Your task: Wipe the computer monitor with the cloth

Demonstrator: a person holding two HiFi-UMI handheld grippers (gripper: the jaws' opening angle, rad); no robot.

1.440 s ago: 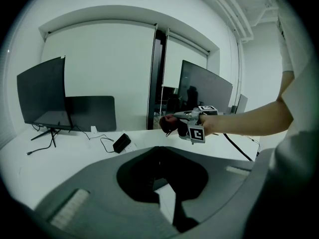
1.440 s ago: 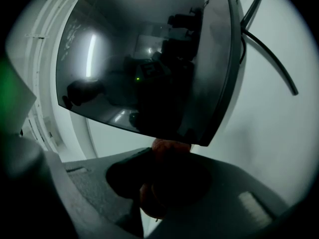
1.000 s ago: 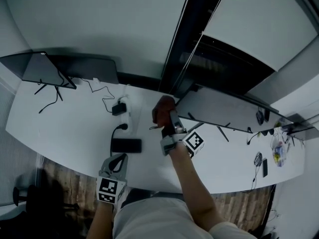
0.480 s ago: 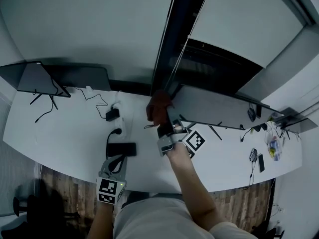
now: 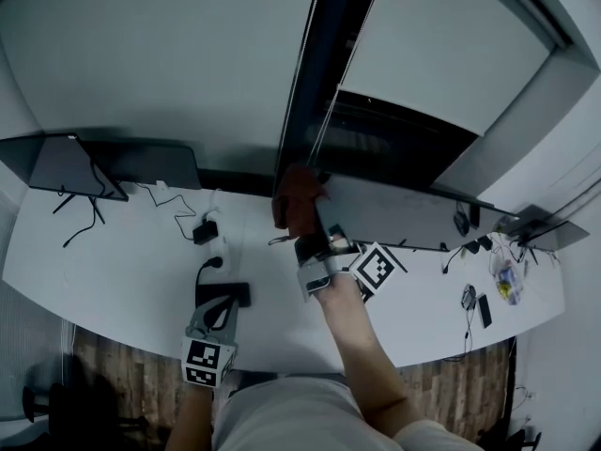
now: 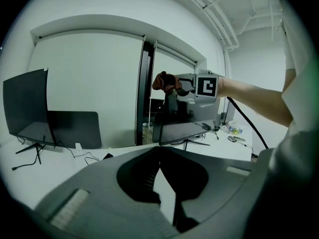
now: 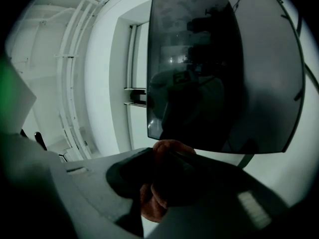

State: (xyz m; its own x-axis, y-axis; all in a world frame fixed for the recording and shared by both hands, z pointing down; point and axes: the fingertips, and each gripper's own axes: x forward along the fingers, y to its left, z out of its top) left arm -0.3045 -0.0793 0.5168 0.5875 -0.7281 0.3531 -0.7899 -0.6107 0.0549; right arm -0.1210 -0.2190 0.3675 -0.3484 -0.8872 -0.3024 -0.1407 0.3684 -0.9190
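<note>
While its jaws are clamped on a reddish-brown cloth, the right gripper holds that bunched cloth up at the near left corner of the computer monitor. In the right gripper view the cloth bulges out above and below the jaws and covers their tips, so whether it actually touches the screen is hard to tell. The dark screen fills the upper right of that view, its right side is cut off, and only murky reflections show in it.

From the head view, the right gripper reaches out over the white desk, with the cloth at the left end of the monitor, which is seen almost edge-on.

The left gripper hangs at the near edge of the desk, left of the right arm. Its own view shows the left gripper with jaws drawn together and nothing between them.

Just beyond it lies a black box with a cable, and farther off a small power adapter. A second monitor stands at the far left. Small items at the desk's right end are too tiny to identify.
</note>
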